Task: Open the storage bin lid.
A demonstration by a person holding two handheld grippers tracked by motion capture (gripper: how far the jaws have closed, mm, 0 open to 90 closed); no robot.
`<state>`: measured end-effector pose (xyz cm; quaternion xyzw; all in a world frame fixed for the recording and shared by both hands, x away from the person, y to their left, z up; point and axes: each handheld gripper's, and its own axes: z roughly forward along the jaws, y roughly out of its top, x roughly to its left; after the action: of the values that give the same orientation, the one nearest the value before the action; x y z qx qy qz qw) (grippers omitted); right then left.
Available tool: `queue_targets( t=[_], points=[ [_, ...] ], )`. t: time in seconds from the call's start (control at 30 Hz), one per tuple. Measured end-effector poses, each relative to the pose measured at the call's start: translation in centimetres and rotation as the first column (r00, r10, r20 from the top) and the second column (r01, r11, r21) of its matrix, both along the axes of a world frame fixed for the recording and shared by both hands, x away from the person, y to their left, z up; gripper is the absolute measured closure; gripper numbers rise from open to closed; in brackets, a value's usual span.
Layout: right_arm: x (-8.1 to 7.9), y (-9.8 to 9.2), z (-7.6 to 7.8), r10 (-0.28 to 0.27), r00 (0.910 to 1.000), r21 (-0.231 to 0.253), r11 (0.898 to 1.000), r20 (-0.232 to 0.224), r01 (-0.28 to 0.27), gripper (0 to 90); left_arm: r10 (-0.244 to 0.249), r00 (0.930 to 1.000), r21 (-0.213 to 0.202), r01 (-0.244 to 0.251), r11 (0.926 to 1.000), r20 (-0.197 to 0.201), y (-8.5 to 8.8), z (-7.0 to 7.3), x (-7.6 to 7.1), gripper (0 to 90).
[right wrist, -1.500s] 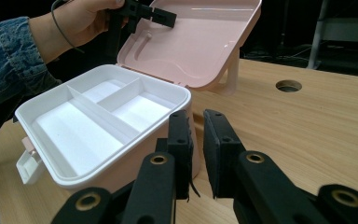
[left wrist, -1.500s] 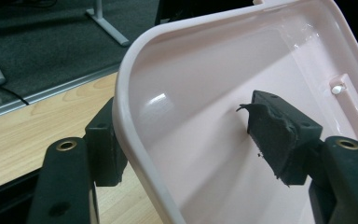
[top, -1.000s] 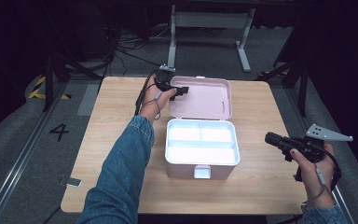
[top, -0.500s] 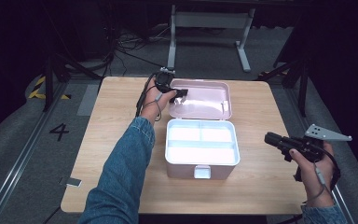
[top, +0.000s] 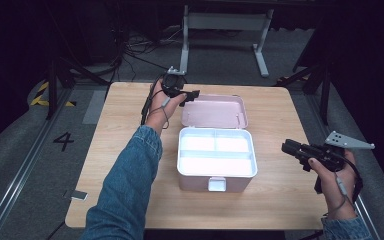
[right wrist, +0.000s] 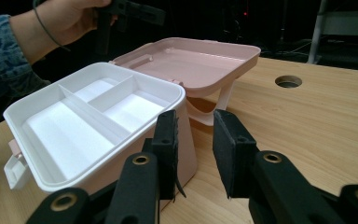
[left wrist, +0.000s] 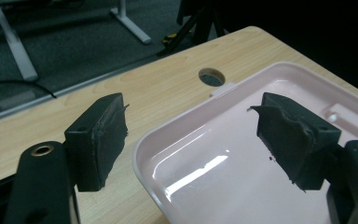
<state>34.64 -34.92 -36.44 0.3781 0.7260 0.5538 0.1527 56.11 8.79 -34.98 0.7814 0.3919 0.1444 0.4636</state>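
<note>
My left gripper has just let go of the pink plastic box lid, which lies flat behind the open white tray, so the opening looks done, while my right gripper waits beside it, jaws apart, holding nothing.

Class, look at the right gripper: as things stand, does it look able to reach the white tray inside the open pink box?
Probably yes. The right gripper points at the box's side with bare table between, its fingers open and empty, and the white tray lies uncovered under the swung-back lid.
</note>
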Motion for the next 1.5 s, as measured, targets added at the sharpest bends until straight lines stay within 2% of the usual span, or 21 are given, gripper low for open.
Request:
queue_targets(
  t=[0.1,0.13,0.27,0.43,0.63,0.67,0.73,0.83,1.03,1.23,1.27,1.37,1.47,1.5],
  points=[
    [0.4,0.2,0.0,0.004,1.0000,-0.002,1.000,0.002,-0.004,69.6,-0.024,0.9989,0.004,0.023,0.9997,0.040,0.2,1.7,-1.6,24.6],
    [0.4,0.2,0.0,0.004,1.0000,-0.002,1.000,0.002,-0.004,69.6,-0.024,0.9989,0.004,0.023,0.9997,0.040,0.2,1.7,-1.6,24.6],
    [1.2,0.7,0.1,0.016,0.9998,-0.004,1.000,-0.007,-0.016,68.2,-0.058,0.9958,0.025,0.056,0.9981,0.071,0.7,3.8,-4.1,24.6],
    [2.1,0.9,0.1,0.020,0.9997,-0.009,1.000,-0.013,-0.020,67.7,-0.089,0.9921,0.033,0.086,0.9957,0.089,1.7,5.6,-6.9,24.7],
    [3.2,1.0,0.1,0.030,0.9992,-0.009,1.000,-0.028,-0.030,66.6,-0.138,0.9874,0.042,0.135,0.9900,0.078,3.5,6.9,-10.8,24.3],
    [3.4,1.0,0.1,0.030,0.9991,-0.007,1.000,-0.030,-0.030,66.6,-0.147,0.9865,0.066,0.142,0.9877,0.074,4.0,7.1,-11.6,24.3],
    [3.7,1.0,0.1,0.028,0.9992,-0.003,1.000,-0.029,-0.028,66.5,-0.141,0.9866,0.078,0.134,0.9879,0.083,4.6,7.2,-12.6,24.3],
    [4.0,1.0,0.1,0.032,0.9988,-0.004,0.999,-0.038,-0.032,65.8,-0.146,0.9850,0.119,0.135,0.9837,0.092,6.0,7.6,-14.3,24.2],
    [4.3,0.6,0.1,0.023,0.9979,-0.030,0.999,-0.061,-0.025,63.0,-0.128,0.9868,0.147,0.113,0.9827,0.099,8.1,7.4,-17.0,23.8],
    [4.3,-0.1,0.0,-0.003,0.9974,-0.036,0.999,-0.072,0.000,63.7,-0.101,0.9907,0.178,0.084,0.9804,0.090,9.5,6.0,-19.0,23.7],
    [4.3,-0.2,0.0,-0.005,0.9977,-0.040,0.999,-0.067,0.002,63.8,-0.096,0.9920,0.163,0.082,0.9832,0.081,9.6,5.6,-19.3,23.7],
    [4.2,-0.5,0.0,-0.008,0.9972,-0.039,0.999,-0.074,0.005,63.9,-0.094,0.9946,0.159,0.086,0.9835,0.043,9.9,4.5,-19.8,23.7],
    [4.1,-0.7,0.0,-0.016,0.9967,-0.050,0.999,-0.079,0.012,63.8,-0.079,0.9959,0.174,0.071,0.9822,0.042,10.4,3.8,-20.2,23.7],
    [4.0,-0.8,-0.1,-0.017,0.9966,-0.053,0.999,-0.081,0.012,63.8,-0.070,0.9966,0.164,0.063,0.9844,0.042,10.6,3.6,-20.4,23.7]
  ],
)
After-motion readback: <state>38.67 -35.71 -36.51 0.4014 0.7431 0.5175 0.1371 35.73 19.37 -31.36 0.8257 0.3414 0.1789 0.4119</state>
